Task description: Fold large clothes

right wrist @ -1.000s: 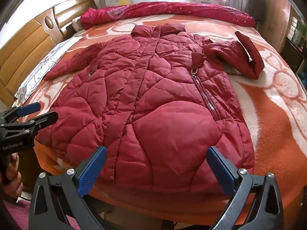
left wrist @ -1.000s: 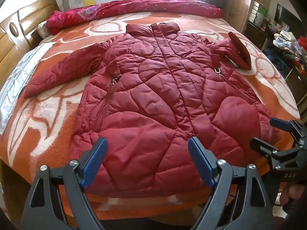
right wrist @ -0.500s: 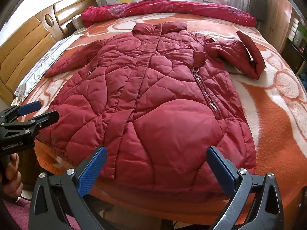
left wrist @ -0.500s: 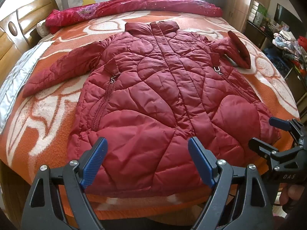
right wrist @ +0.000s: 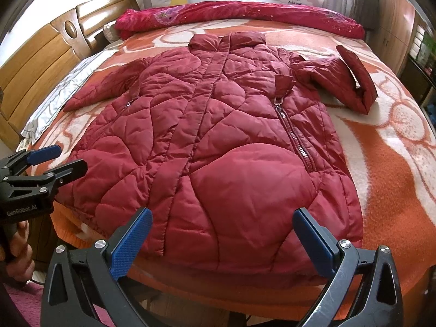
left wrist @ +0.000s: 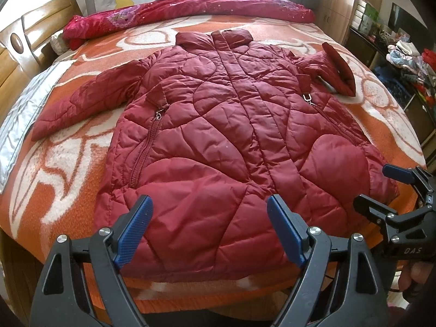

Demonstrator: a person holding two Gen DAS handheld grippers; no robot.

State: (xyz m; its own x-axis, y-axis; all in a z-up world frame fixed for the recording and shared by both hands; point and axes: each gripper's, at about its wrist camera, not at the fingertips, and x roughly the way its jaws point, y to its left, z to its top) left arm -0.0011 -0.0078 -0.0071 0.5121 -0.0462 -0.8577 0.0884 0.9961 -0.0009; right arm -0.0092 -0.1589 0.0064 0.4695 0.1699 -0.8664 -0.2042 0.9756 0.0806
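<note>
An orange-and-white blanket [left wrist: 81, 163] covers the bed, with a wooden headboard [right wrist: 41, 54] on the left and a rolled red quilt [left wrist: 218, 8] at the far edge. One red quilted coat [left wrist: 231, 136] lies flat, front up, across the blanket. Two grippers hover at its near hem: left gripper [left wrist: 209, 229] and right gripper [right wrist: 223, 239], both spread wide and empty.

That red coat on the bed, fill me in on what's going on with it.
A person holds a gripper in each hand above the near hem of the red quilted coat, which lies spread front-up on the orange blanket. The left gripper and right gripper are both open and empty. No fold is made yet.
</note>
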